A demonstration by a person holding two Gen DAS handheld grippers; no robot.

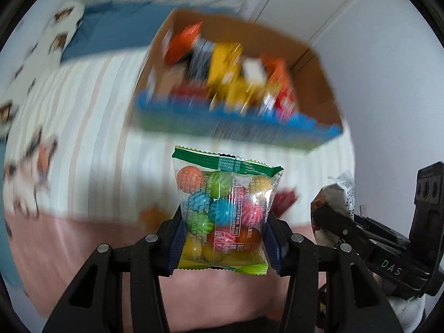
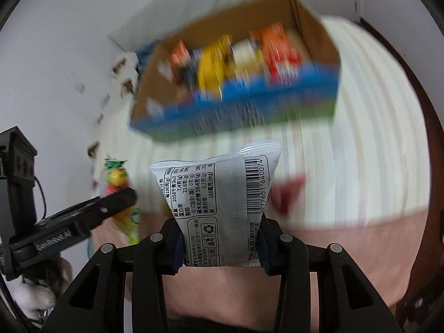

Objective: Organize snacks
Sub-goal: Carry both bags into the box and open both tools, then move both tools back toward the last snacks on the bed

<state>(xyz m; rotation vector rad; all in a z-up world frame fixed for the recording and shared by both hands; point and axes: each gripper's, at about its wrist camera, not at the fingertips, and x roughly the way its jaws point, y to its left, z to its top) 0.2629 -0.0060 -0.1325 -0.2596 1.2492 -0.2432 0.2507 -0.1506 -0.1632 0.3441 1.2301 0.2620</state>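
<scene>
At the bottom centre of the left wrist view, the left gripper (image 1: 223,245) pinches a small clear bag of coloured candy balls (image 1: 224,213) by its lower half, one pad on each side edge, the green crimped top standing free above the jaws. The bag looks light and crinkly; its film is likely slick, and the round sweets inside could shift, so a hold low across the filled part, as here, seems safer than one on the thin seal. At the bottom centre of the right wrist view, the right gripper (image 2: 220,245) likewise clamps a silver-grey snack packet (image 2: 219,194), printed back and barcode facing the camera, its puffed upper part bulging above the pads. It appears soft, air-filled and light, and its contents may crush under a hard squeeze. Each tool shows at the other view's edge, holding its packet. Beyond lies a pink and striped cloth surface (image 1: 91,116), with a small red wrapper (image 2: 288,194) loose on it at centre right. Farther off, in the upper centre of both views and blurred, sits an open cardboard box (image 1: 313,63) with a blue front, already holding orange, yellow and red packets, apparently the place for both items.
</scene>
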